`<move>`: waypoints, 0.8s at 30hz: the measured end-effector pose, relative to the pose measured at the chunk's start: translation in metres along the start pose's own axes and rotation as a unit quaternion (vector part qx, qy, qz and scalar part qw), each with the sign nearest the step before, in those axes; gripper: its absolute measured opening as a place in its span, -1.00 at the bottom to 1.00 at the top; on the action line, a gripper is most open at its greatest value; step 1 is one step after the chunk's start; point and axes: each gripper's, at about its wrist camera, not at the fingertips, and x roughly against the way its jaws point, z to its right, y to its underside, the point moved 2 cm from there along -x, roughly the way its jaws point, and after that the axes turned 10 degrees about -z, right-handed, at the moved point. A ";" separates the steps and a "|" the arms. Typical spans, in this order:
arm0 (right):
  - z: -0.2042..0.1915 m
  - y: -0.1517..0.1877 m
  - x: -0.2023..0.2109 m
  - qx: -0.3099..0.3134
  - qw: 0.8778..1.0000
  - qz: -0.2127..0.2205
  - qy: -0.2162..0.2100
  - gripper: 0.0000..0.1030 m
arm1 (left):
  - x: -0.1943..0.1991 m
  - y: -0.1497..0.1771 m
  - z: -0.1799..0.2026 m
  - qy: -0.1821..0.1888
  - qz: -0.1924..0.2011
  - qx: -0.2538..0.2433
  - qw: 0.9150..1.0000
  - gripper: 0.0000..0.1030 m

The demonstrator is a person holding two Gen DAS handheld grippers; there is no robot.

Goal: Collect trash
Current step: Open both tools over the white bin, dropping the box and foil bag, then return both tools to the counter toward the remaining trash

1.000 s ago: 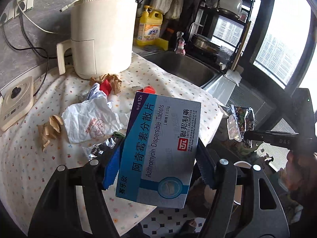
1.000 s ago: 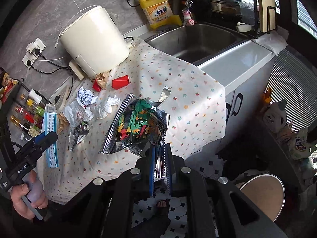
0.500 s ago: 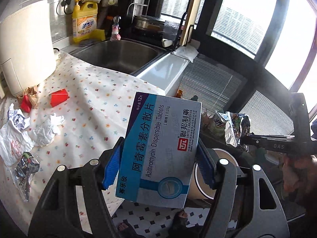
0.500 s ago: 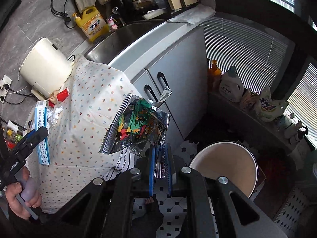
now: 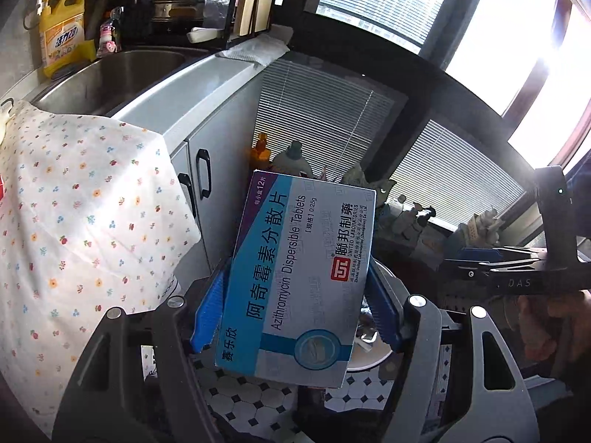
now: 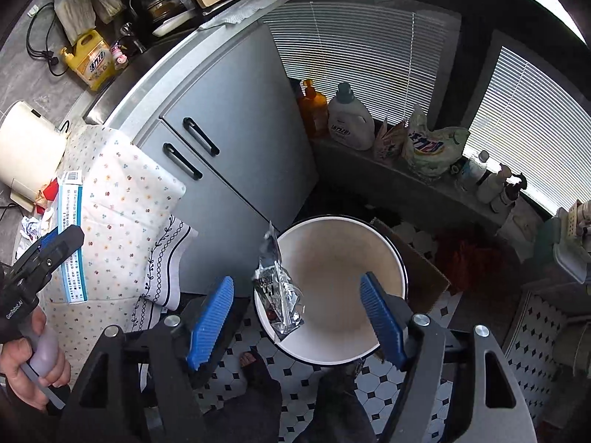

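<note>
Foil wrapper (image 6: pixel 277 288) drops from the wide-open right gripper (image 6: pixel 297 317) at the bin (image 6: pixel 384 254) rim's nine o'clock edge and could tumble outside. Left gripper (image 5: pixel 295 306) clamps the tablet box (image 5: pixel 299 277); releasing it short of the bin would miss.

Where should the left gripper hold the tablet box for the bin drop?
As now: left gripper clamps the tablet box across its short width, on the long edges near the lower end, approached end-on. That width fits between the pads.

The right claw (image 6: pixel 297 313) is spread wide above a round white bin (image 6: pixel 376 251) on the tiled floor. A crumpled foil wrapper (image 6: pixel 277 288) sits at the bin's near-left rim, apart from both blue fingers (image 6: pixel 210 317).
</note>
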 end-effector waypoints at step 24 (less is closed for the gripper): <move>0.101 0.025 0.018 -0.093 0.995 0.013 0.032 0.47 | -0.091 -0.013 0.092 0.076 -0.072 -0.053 0.993 0.68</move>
